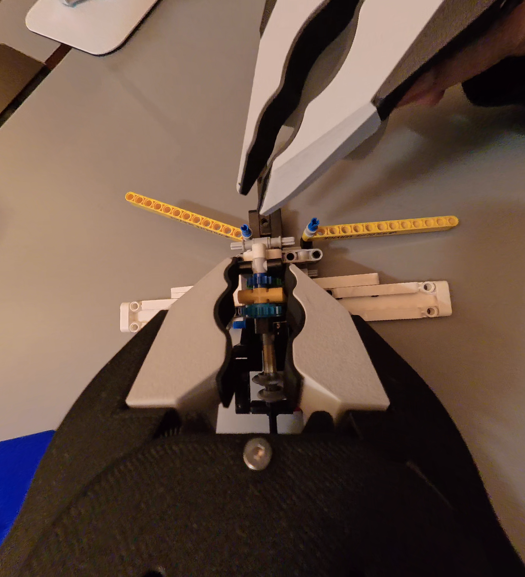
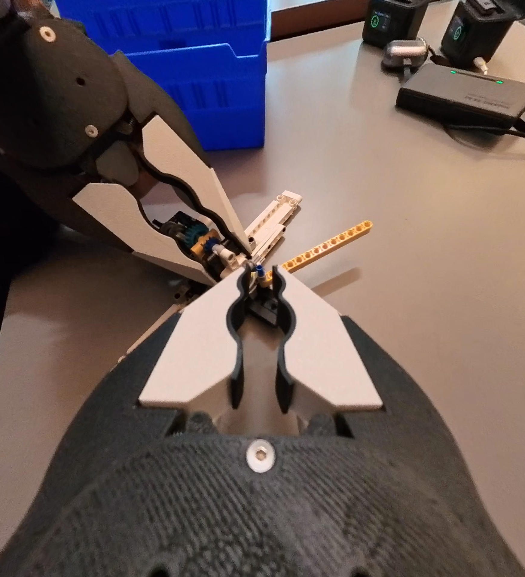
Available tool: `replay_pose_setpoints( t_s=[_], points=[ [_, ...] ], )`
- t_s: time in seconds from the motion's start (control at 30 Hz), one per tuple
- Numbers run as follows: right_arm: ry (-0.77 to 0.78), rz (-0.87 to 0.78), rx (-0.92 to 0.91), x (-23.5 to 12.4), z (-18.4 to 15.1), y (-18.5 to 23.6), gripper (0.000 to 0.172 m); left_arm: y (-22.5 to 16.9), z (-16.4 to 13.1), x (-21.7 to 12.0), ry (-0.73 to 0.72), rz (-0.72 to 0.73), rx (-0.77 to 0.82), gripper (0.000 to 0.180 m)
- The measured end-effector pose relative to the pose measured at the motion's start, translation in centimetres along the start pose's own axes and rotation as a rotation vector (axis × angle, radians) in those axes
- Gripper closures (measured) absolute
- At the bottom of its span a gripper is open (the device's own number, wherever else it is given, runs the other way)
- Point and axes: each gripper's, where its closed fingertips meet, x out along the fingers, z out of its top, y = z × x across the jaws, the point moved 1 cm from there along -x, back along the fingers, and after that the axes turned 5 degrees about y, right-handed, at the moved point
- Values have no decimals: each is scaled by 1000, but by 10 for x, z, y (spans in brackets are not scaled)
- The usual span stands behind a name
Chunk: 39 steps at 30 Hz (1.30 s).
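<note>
Left claw is clamped across the toy-brick model's gear stack at 6 o'clock on the tabletop, right claw nearly shut astride its black end block at 12: skewed pull could pop the yellow beams.

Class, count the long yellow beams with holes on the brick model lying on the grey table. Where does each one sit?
2. One yellow beam angles out to the model's left; the other yellow beam extends to its right. Both meet near the blue pins. Others could be hidden beneath the tongs.
</note>
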Motion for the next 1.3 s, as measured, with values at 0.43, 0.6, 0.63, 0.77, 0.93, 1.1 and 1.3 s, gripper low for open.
replay_pose_setpoints(
  t_s=[0.43, 0.6, 0.63, 0.77, 0.93, 1.1, 1.3],
  points=[
    [8, 264, 340, 8, -11, 11, 150, -1, 0, 1, -10, -15, -46, 156],
    [3, 372, 507, 10, -16, 10, 151, -1, 1, 1, -9, -14, -43, 156],
    [8, 397, 533, 11, -17, 11, 152, -2, 1, 1, -10, -15, -43, 156],
    [1, 482, 610, 14, -18, 14, 152, -2, 1, 2, -11, -18, -46, 156],
    [-51, 584, 635, 6, -9, 21, 172, 16, 3, 8, -19, 59, -201, 157],
    [-105, 466, 599, 6, -3, 9, 172, 6, 2, 4, -46, -40, -151, 157],
    [-78, 377, 541, 3, -5, 3, 156, 5, 3, 5, -32, -29, -153, 157]
  ],
)
